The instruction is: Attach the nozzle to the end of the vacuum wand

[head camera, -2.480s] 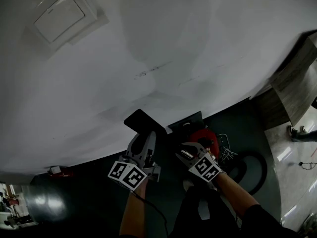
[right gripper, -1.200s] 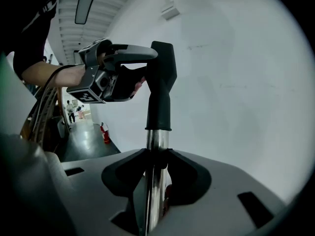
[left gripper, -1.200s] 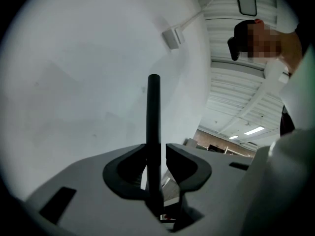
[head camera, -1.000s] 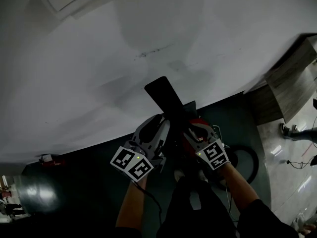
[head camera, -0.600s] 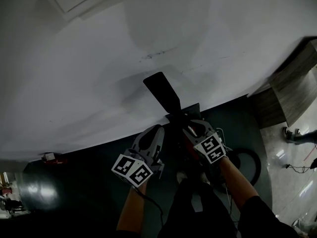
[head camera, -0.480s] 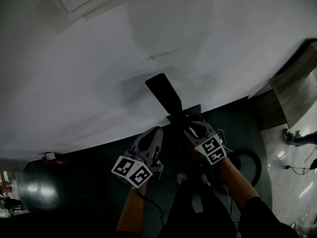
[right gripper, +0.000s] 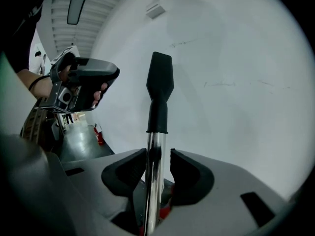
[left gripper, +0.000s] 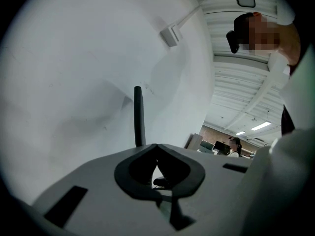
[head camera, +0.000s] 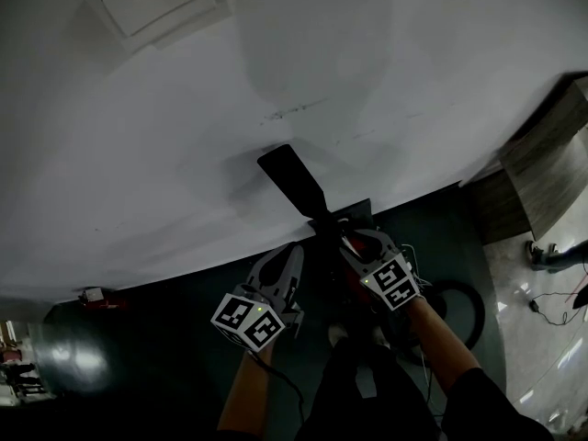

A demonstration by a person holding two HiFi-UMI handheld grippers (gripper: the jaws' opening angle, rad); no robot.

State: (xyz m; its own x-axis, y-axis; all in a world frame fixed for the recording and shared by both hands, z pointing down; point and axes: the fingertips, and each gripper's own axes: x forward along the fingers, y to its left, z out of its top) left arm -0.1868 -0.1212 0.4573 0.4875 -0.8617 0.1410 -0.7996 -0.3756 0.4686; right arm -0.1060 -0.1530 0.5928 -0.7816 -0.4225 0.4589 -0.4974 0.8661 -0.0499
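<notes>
Head view: white wall (head camera: 386, 81), dark floor (head camera: 156, 333); L tongs (head camera: 292, 254) just shut empty, R tongs (head camera: 347, 239) grip wand (right gripper: 153, 168).

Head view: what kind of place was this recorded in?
Probably an indoor office or workshop hall: a plain white wall with a switch plate, a glossy dark floor with a red fire extinguisher by the wall, and ceiling strip lights further back.

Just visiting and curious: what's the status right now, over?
Left gripper just closed, empty. Right gripper clamped on chrome wand. Black nozzle seated on wand's tip. Nothing in the way.
</notes>
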